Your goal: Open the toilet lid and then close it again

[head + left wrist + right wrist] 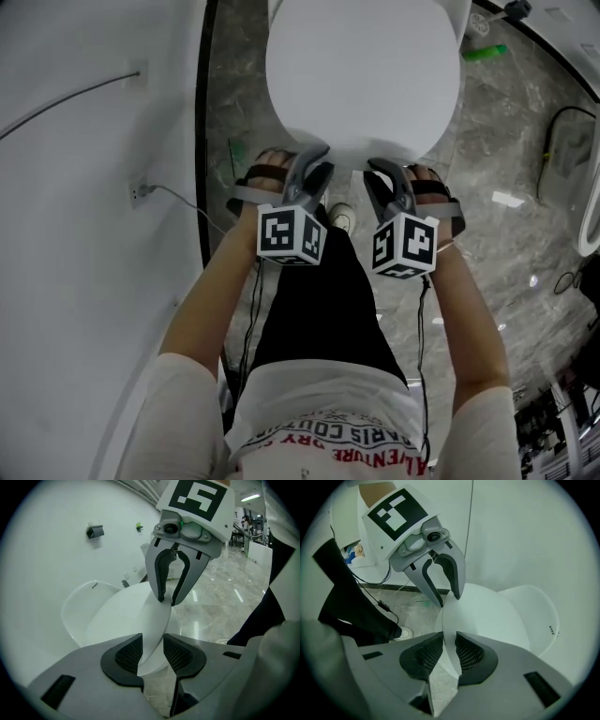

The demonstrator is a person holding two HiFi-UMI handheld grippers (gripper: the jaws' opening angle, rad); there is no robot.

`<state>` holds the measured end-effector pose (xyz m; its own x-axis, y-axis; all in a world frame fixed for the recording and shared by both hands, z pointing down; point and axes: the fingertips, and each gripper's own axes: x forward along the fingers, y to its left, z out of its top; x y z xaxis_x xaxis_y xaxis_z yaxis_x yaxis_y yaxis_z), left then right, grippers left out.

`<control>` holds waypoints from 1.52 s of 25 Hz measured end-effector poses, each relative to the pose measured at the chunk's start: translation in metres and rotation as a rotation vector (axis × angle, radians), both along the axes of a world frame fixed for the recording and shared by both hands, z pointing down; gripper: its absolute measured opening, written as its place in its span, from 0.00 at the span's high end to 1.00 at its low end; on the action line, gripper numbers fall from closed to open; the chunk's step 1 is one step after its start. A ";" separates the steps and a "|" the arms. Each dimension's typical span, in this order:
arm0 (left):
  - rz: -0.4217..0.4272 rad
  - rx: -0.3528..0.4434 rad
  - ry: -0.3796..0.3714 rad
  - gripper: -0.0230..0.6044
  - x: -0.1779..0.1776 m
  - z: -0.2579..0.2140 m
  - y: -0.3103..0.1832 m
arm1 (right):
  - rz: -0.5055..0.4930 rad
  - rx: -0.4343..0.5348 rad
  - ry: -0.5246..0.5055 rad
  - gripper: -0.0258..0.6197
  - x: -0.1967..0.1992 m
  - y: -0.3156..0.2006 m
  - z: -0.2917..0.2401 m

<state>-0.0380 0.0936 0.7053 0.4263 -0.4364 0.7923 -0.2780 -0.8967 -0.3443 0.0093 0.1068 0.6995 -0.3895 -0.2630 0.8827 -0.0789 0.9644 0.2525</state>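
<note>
The white wall [75, 187] stands close on the left of the toilet lid [366, 75], leaving only a narrow floor strip, while the marble floor [506, 244] on the right lies open but for a black cable [543, 155] and a far green object [485, 52].

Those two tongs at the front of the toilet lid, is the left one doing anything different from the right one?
The left tongs stand wider open, seemingly loose around the rim of the toilet lid; the right tongs are narrower, with pads pressing on that rim. The left tongs are at the lid's front left, the right tongs at its front right. Both have the rim between their jaws.
</note>
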 end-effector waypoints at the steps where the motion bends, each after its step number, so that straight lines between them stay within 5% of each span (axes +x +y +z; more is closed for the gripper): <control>1: 0.000 -0.012 -0.002 0.74 0.000 0.007 0.002 | 0.001 -0.008 0.002 0.87 0.000 0.002 0.006; 8: -0.023 -0.130 0.007 0.73 0.000 0.047 0.010 | 0.045 -0.097 -0.006 0.87 -0.002 0.008 0.047; 20: -0.118 -0.213 0.025 0.73 0.001 0.091 0.007 | 0.138 -0.181 -0.006 0.87 -0.002 0.004 0.093; 32: -0.192 -0.142 0.145 0.75 -0.001 0.081 0.004 | 0.249 -0.207 -0.042 0.90 0.000 0.003 0.090; 34: -0.241 -0.062 0.208 0.95 -0.002 0.055 -0.002 | 0.250 -0.227 -0.046 0.90 0.004 0.008 0.075; 38: -0.284 0.005 0.294 0.95 -0.006 -0.003 -0.003 | 0.297 -0.185 -0.143 0.90 0.009 0.009 0.015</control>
<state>-0.0440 0.0903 0.7023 0.4961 -0.5730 0.6523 -0.6018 -0.7685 -0.2174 0.0187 0.1153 0.7146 -0.4431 -0.2242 0.8680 -0.3837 0.9225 0.0424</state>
